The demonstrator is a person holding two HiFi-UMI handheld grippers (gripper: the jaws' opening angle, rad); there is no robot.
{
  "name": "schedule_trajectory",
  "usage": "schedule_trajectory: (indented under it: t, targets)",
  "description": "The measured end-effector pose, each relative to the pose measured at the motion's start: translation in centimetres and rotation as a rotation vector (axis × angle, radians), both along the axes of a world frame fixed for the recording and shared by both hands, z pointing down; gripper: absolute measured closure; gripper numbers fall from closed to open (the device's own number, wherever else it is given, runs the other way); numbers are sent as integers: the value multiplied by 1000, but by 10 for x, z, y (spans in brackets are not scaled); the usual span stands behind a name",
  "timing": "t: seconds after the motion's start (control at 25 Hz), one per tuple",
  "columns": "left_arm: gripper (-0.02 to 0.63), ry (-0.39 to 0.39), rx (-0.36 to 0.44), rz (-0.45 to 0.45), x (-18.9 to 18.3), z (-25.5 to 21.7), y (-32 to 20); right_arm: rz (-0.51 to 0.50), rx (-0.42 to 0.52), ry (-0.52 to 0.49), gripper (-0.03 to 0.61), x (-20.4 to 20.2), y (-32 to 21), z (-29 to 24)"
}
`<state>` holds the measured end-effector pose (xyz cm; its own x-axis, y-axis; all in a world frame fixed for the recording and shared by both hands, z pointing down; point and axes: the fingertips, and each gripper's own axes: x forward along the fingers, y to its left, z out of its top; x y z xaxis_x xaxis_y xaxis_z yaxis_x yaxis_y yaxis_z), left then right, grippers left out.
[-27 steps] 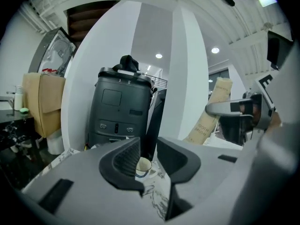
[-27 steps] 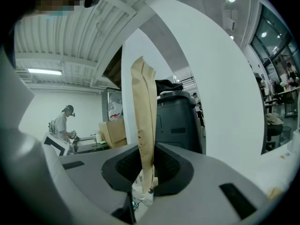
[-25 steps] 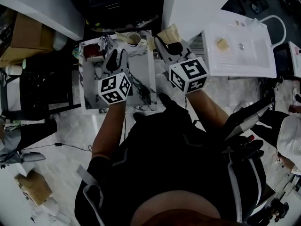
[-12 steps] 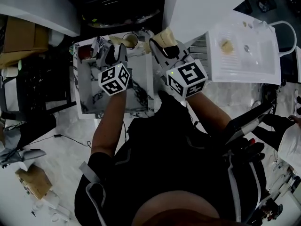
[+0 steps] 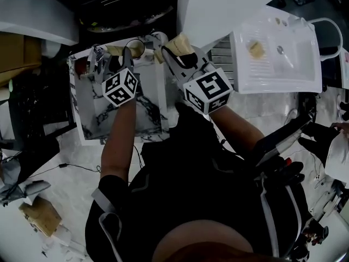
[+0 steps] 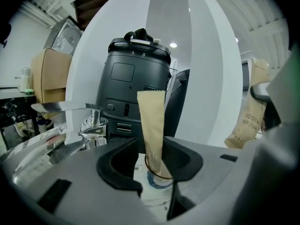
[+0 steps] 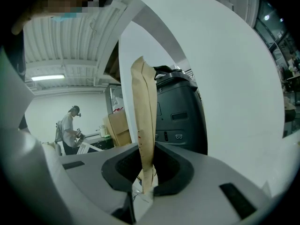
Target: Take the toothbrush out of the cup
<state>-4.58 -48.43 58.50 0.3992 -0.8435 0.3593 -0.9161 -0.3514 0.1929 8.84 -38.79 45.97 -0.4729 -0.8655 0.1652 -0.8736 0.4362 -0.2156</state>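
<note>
right gripper (image 7: 146, 172): narrow, clamped on a paper-wrapped toothbrush (image 7: 144, 107), which is held upright and clear of the cup.
left gripper (image 6: 151, 165): jaws have just been opened up, then eased in a touch. They are wide apart now and nothing is gripped.
cup (image 6: 155, 178): stood on the marble top (image 5: 147, 111) and framed in the gap between the left jaws. No pad is seen pressing on it.
second packet (image 6: 152, 121): another tan wrapped toothbrush is stood in the cup, leaning slightly, with most of its length above the rim.
relation: in the left gripper view the paper-wrapped toothbrush is seen off to the right of the cup, apart from it.
step (judged): one toothbrush is already out, and the left gripper is set in line with the cup.
next (judged): the left jaws are to be closed, either on the cup to steady it or on the second packet above the rim. Which is meant can't be told. The wrapper looks thin and soft, so a centred pinch and a straight upward pull are called for.
risk (judged): the cup could be tipped if the second packet is dragged sideways against the rim.
</note>
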Motion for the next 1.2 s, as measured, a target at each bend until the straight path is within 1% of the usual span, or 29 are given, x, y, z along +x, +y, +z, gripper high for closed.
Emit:
schedule_trajectory:
  t: [0.04,0.12,0.32,0.48,0.6,0.68,0.8,0.96,1.08,1.2]
  targets:
    - [471,-5,8,-2,-1,0,-2,1,-3,-4,520,1,0,2]
    - [534,-7,18,5,1,1,-5,6,-7,-4,520,5,1,4]
    - [572,36,8,-1,3,0,-8,22,-8,0,520,11,0,3]
    - [578,22,16,7,3,-8,-5,40,-15,-9,520,12,4,-1]
    - [578,43,31,-2,-1,-20,-1,41,0,-32,520,8,7,-12]
    - [578,63,55,-3,-5,-34,2,35,29,-48,520,4,11,-25]
    - [580,92,107,7,-11,-63,11,37,48,-39,520,0,16,-38]
    - [580,112,161,20,-21,-96,28,40,58,-32,520,-9,22,-50]
    - [580,108,198,32,-29,-118,42,43,74,-26,520,-15,27,-61]
    - [580,131,232,29,-40,-140,57,42,95,-27,520,-24,32,-75]
